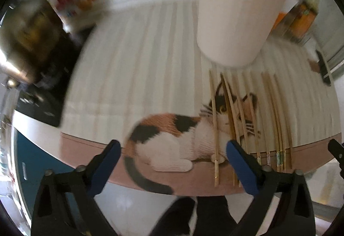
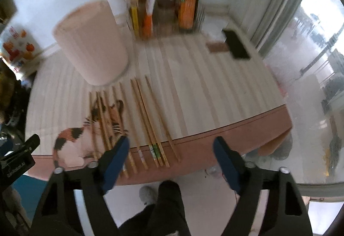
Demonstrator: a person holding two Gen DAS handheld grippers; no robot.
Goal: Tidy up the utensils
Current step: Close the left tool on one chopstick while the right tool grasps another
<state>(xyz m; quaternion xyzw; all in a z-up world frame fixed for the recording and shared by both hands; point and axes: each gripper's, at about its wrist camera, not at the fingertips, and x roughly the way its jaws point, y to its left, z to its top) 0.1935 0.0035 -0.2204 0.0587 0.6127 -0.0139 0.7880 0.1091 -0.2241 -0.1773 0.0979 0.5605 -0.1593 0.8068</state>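
**A:** Where do the utensils lie?

**B:** The chopsticks [image 2: 148,124] lie side by side on the mat [image 2: 204,90], a pale ribbed one with a calico cat [image 1: 172,135] printed on it, spread over the worktop [image 2: 225,148]. Their decorated ends reach over the mat's pink border at the near edge. Several lie across the cat's face; the rest lie on the bare stripes just beside it.

**A:** And the holder?

**B:** A tall pale cup [image 2: 94,42] stands upright on the mat, just behind the far tips of the chopsticks. I cannot tell whether any tip touches its base; the pictures are blurred.

**A:** How are the fingers set?

**B:** The left gripper [image 1: 174,148] has its blue-padded fingers [image 1: 107,163] spread wide, with nothing between them. They frame the cat's body, and the right-hand finger overlaps the leftmost chopsticks in its own view. The right gripper [image 2: 172,145] also has its fingers [image 2: 225,163] standing well apart and bare, framing the near ends of the chopsticks on the stripes. Neither pair presses on anything.

**A:** What else is there?

**B:** At the back, a rack of bottles and cartons [image 2: 165,10], a dark flat object [image 2: 236,44] near the mat's far right corner, and a metal pot [image 1: 23,36] off to the left. Below the worktop's edge, the person's dark trouser legs [image 2: 167,210] show against the floor.
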